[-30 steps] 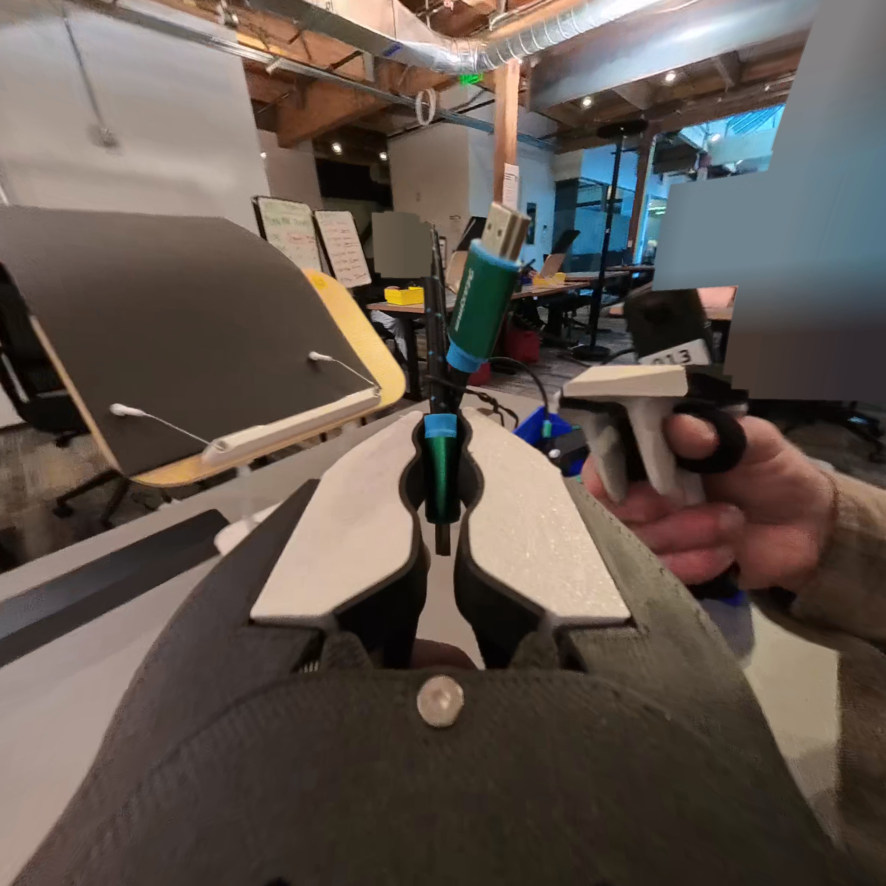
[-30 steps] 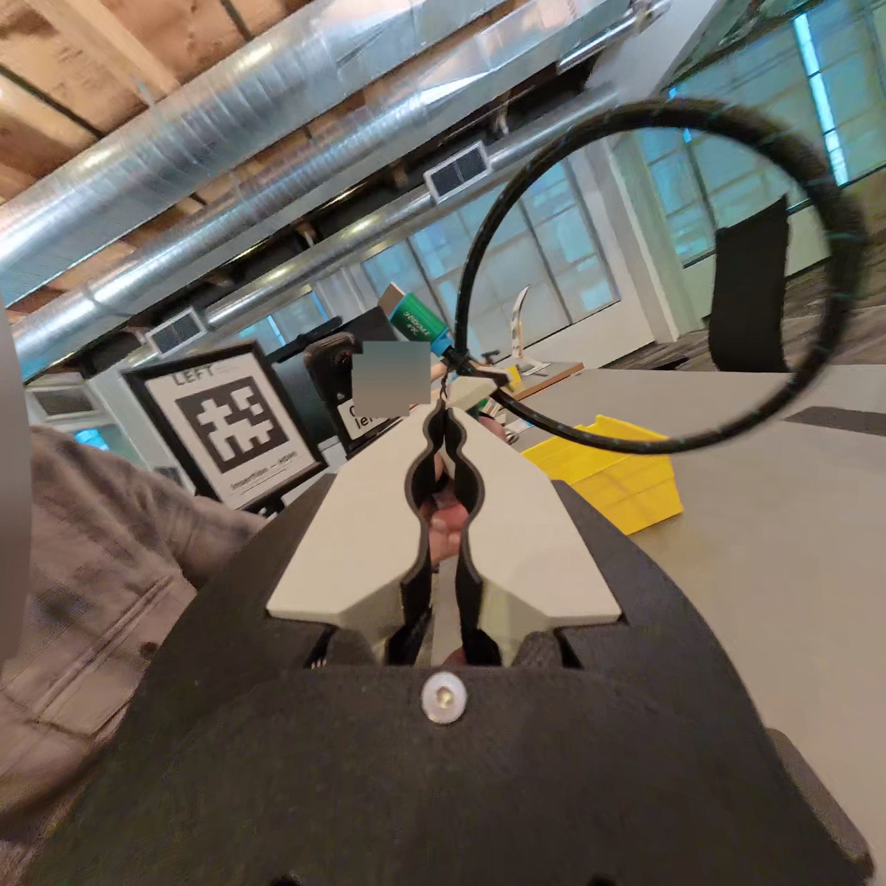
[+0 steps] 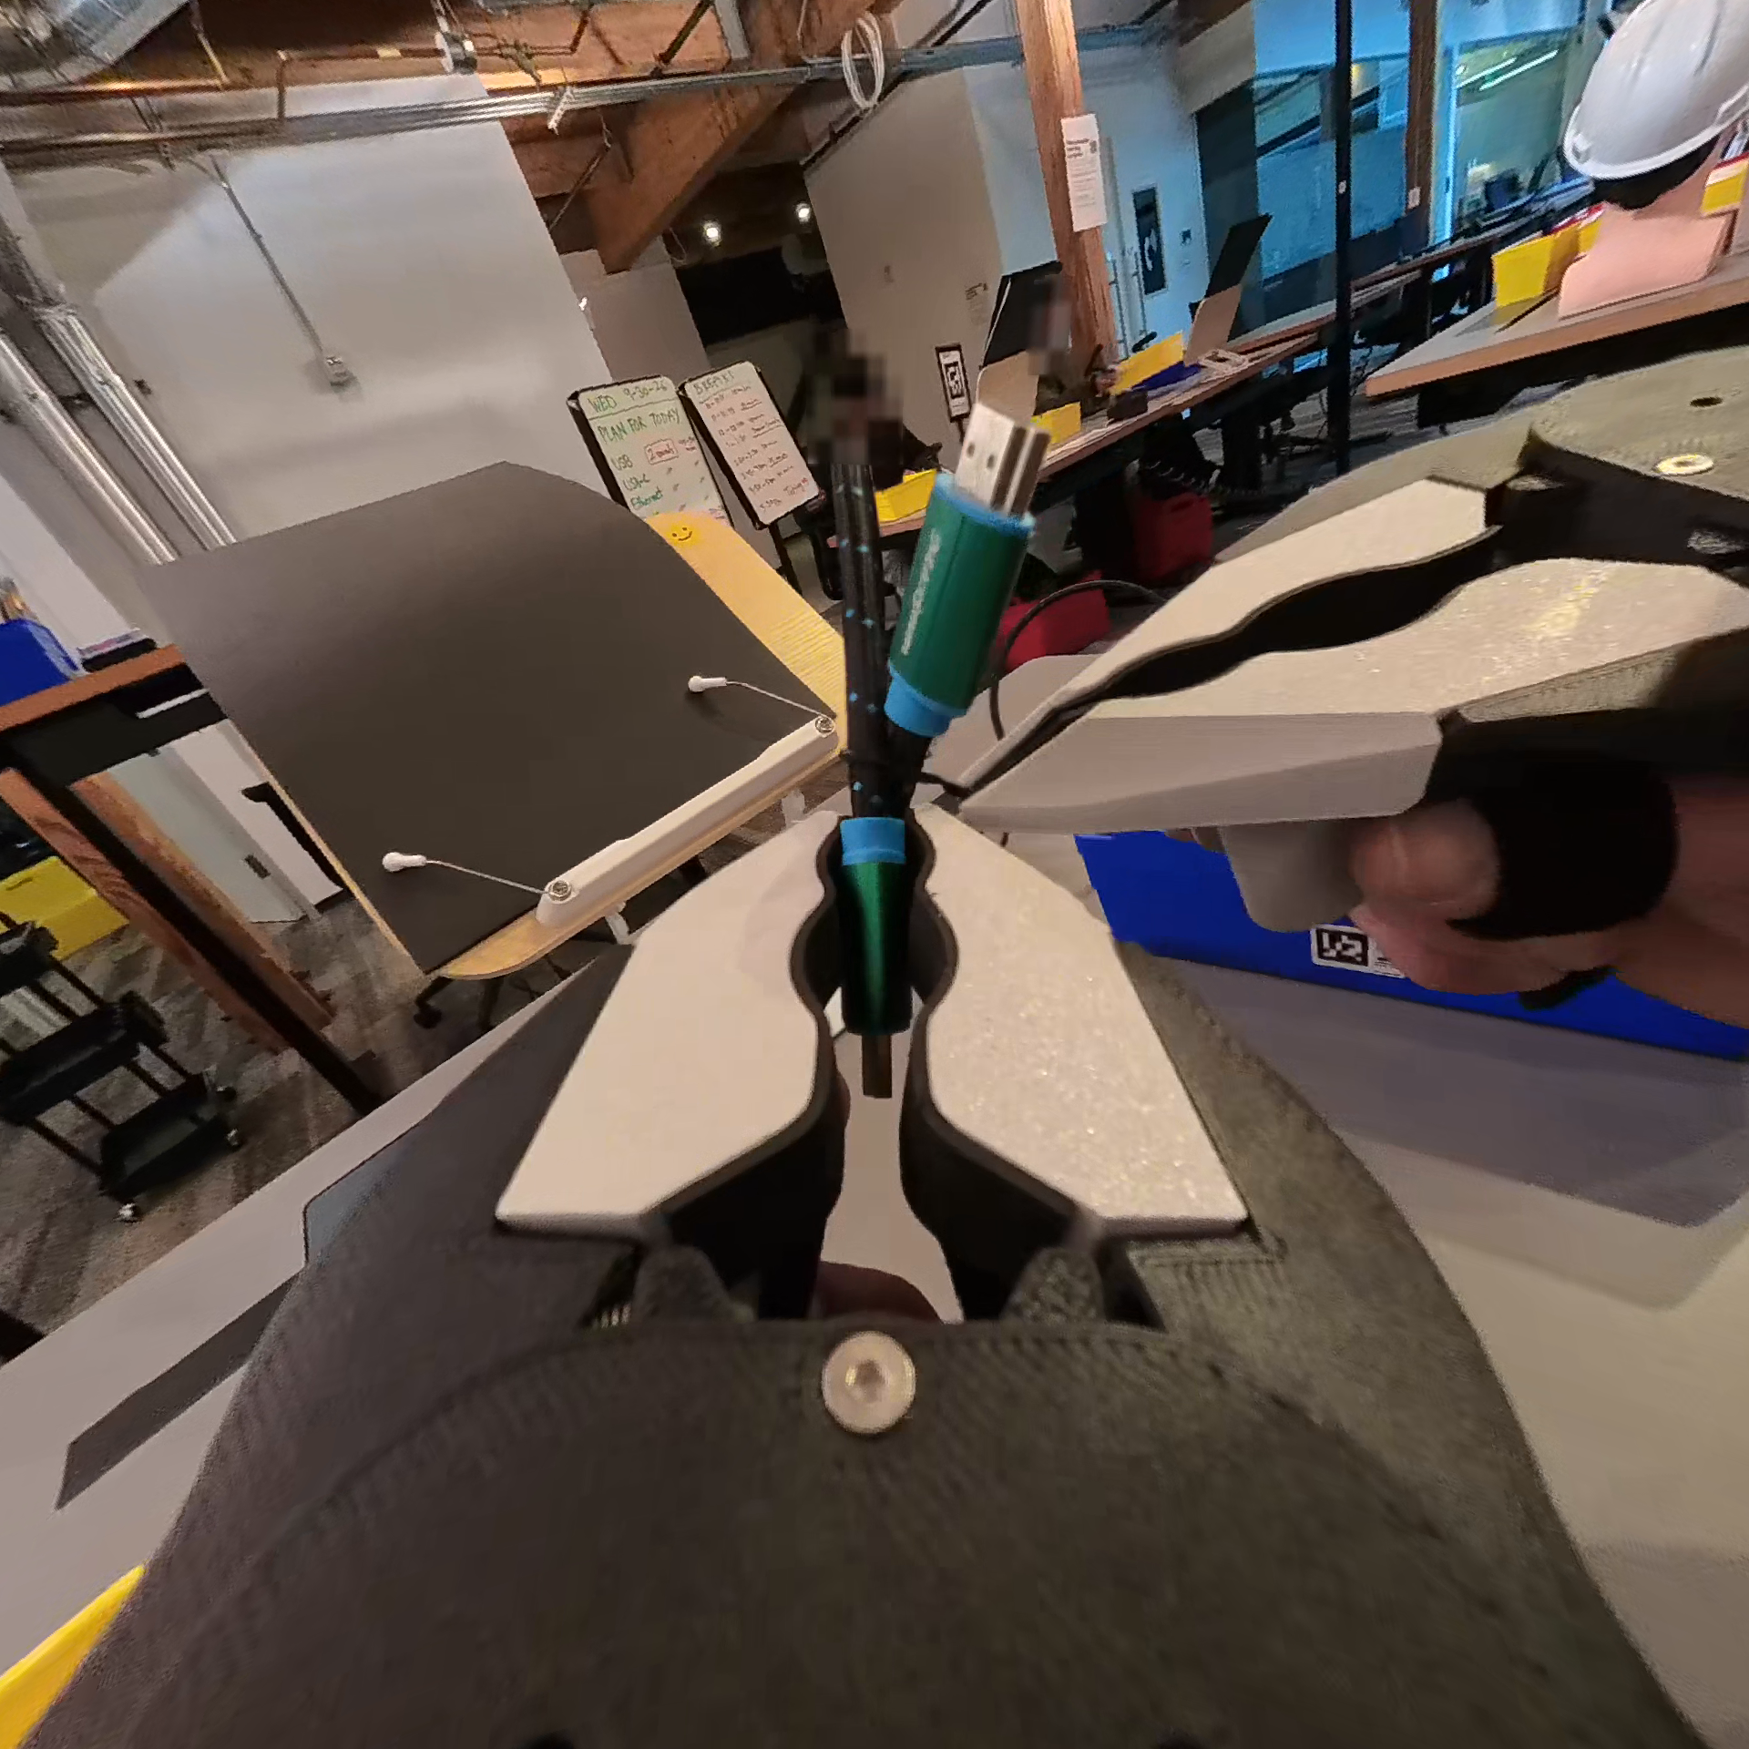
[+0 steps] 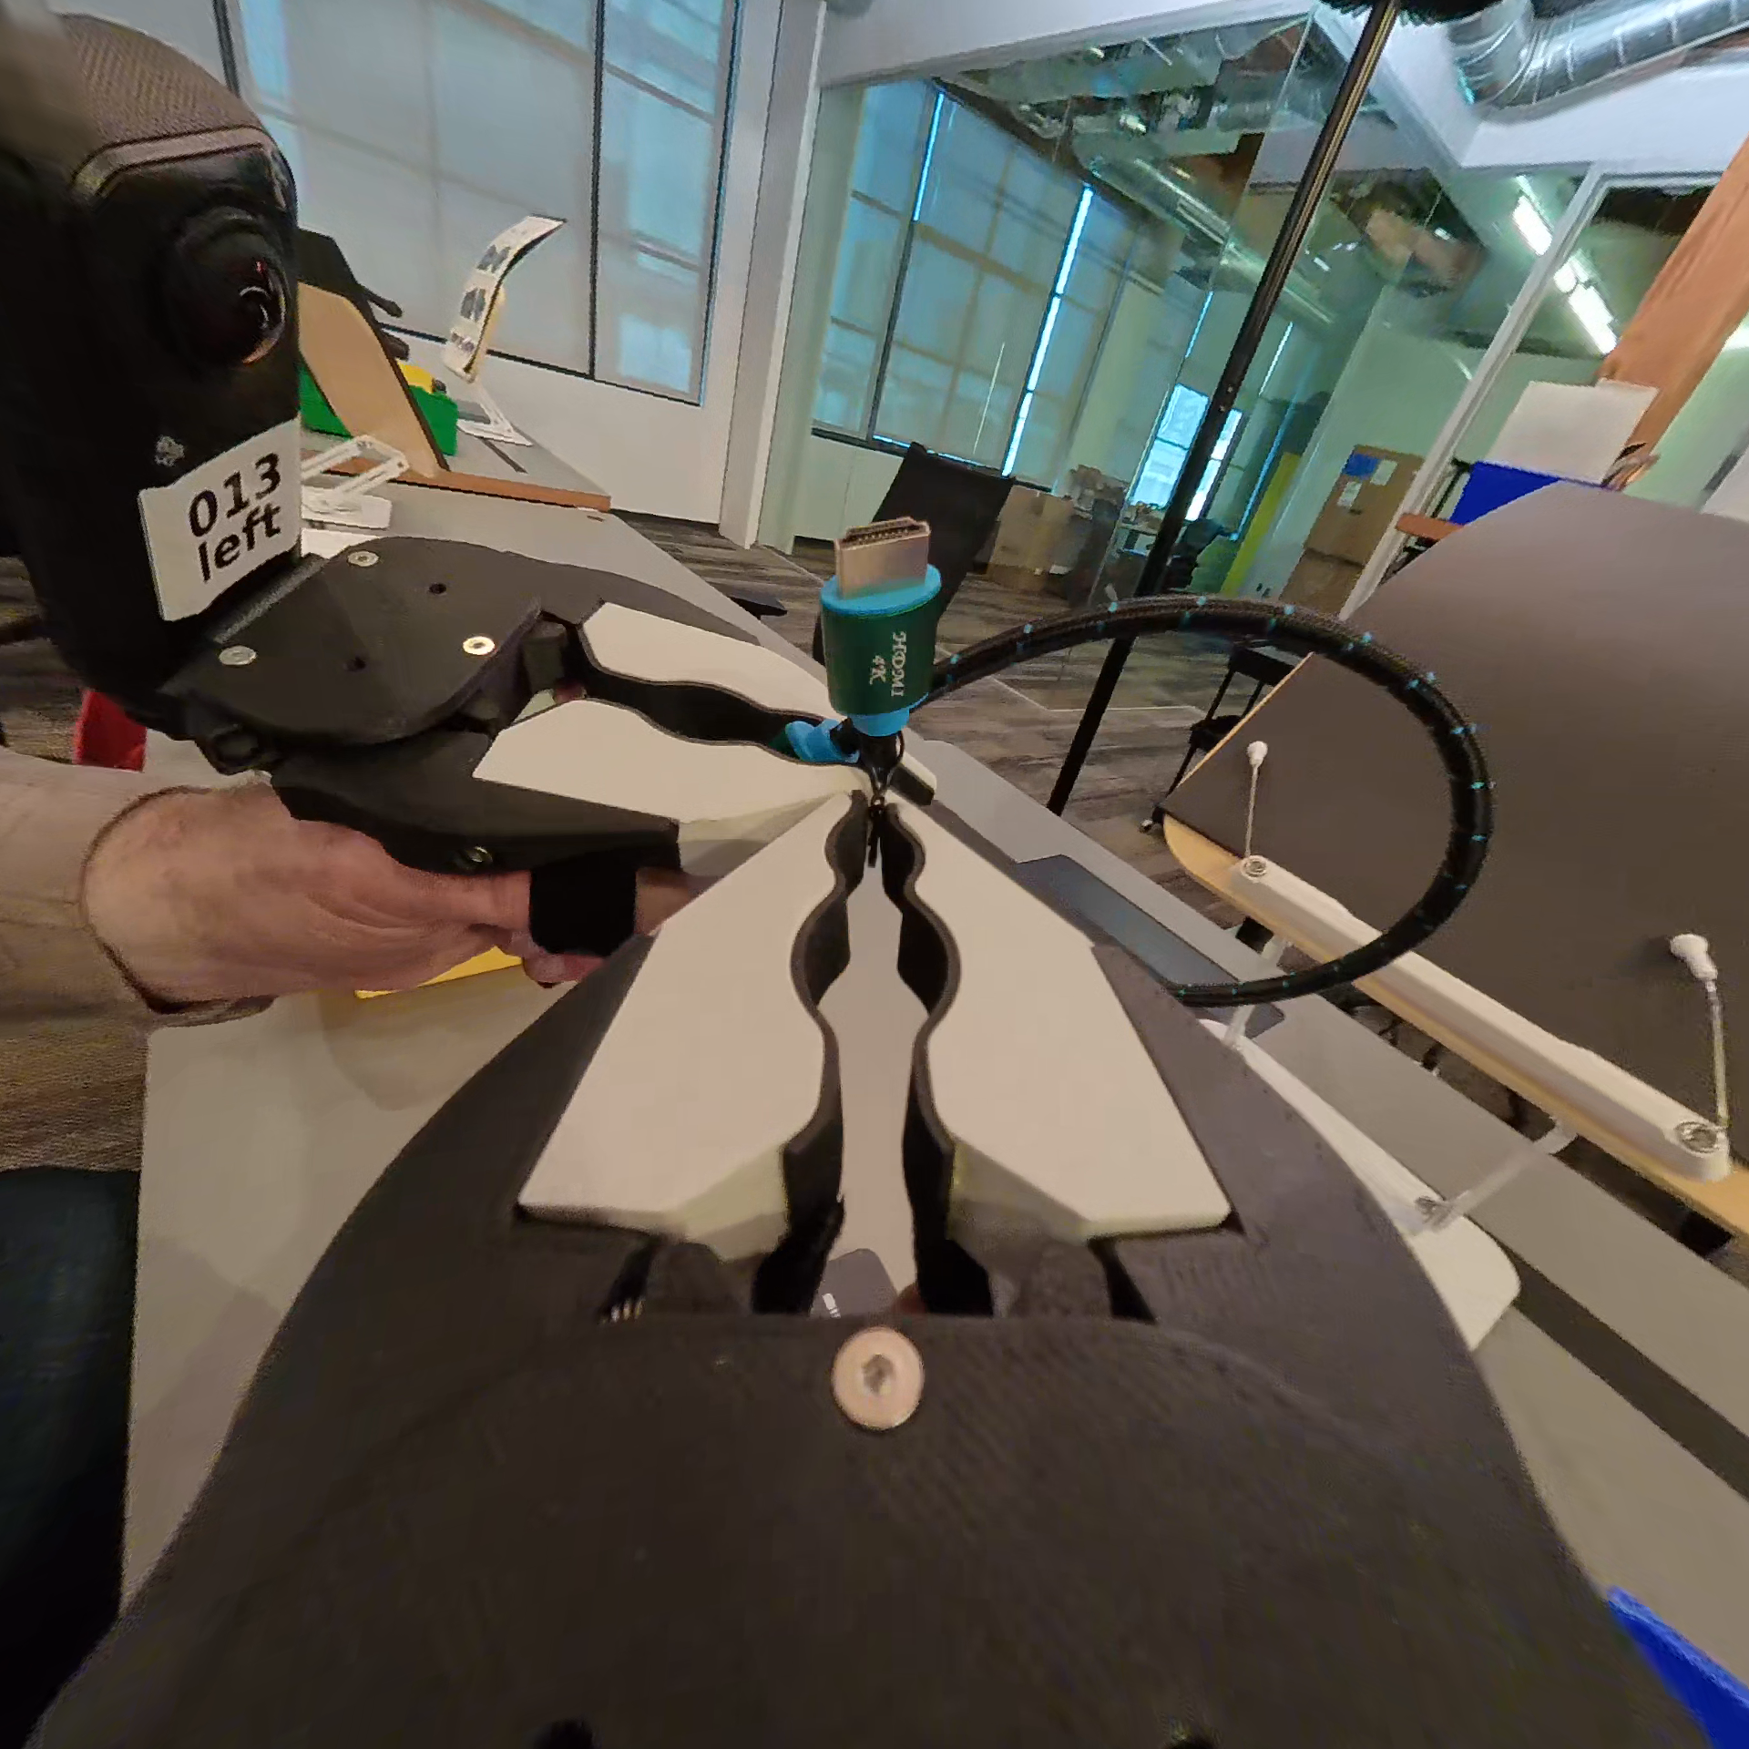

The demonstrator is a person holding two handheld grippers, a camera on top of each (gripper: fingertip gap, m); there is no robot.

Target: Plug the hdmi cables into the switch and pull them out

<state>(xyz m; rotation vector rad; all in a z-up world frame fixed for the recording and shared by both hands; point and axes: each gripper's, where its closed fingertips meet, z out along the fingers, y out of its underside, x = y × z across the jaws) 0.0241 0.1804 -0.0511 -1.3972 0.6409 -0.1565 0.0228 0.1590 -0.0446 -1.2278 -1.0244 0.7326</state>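
Two claws are raised above the grey desk. One green plug of the HDMI cable is clamped in the left claw. The second green plug is tilted upward just beyond it, metal tip exposed. The right claw is pinched on a thin black tie under that plug. A blue bin is seen on the desk; contents cannot be told. Open desk surface is seen around both claws.

Right gripper pinching a thin black tie beneath an upright green HDMI plug, left gripper gripping alongside, braided cable looping right
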